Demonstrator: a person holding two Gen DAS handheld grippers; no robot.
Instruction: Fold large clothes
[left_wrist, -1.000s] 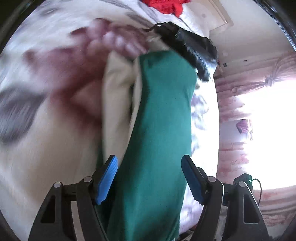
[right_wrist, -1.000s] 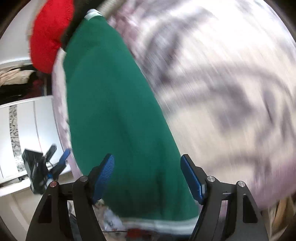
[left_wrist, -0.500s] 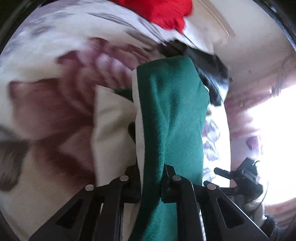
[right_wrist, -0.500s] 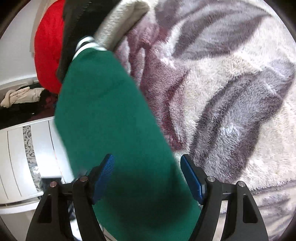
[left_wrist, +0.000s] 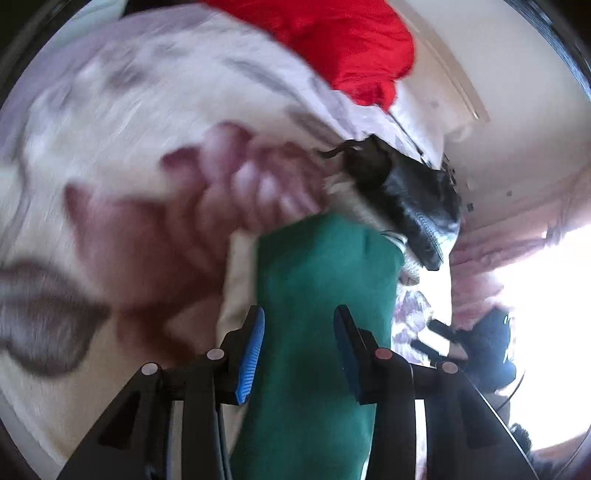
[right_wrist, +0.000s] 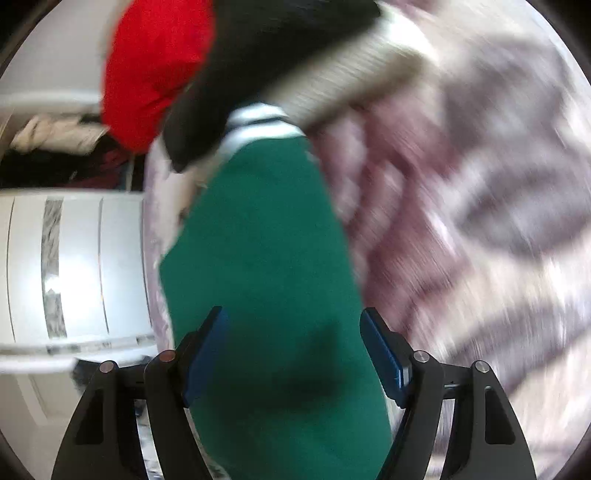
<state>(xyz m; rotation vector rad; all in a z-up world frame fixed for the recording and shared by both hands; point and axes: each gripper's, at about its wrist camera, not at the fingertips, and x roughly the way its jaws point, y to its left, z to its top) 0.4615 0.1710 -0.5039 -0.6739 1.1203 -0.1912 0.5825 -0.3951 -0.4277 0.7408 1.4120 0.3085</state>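
Observation:
A folded green garment (left_wrist: 321, 266) with a cream underside (left_wrist: 236, 288) lies lengthways on the flowered fleece blanket (left_wrist: 129, 147). My left gripper (left_wrist: 298, 314) hangs over its near end. Its jaws are opening, the green cloth runs between the blue pads (left_wrist: 253, 343), and they no longer pinch it. In the right wrist view the same green garment (right_wrist: 258, 229) stretches away to a white-striped hem beside a black jacket (right_wrist: 240, 74). My right gripper (right_wrist: 293, 314) is above it, its jaws wide and closing slightly, and its pads are clear of the cloth.
A red garment (left_wrist: 351, 48) is heaped at the far end of the bed, behind the black jacket (left_wrist: 406, 199). White cabinet doors (right_wrist: 74, 266) stand left of the bed. Pink curtains (left_wrist: 480, 288) and a glaring window fill the right of the left wrist view.
Half a second ago my left jaws were pinched shut on the green cloth; now they stand apart around it. The right gripper has swept along the garment toward the black jacket and red heap.

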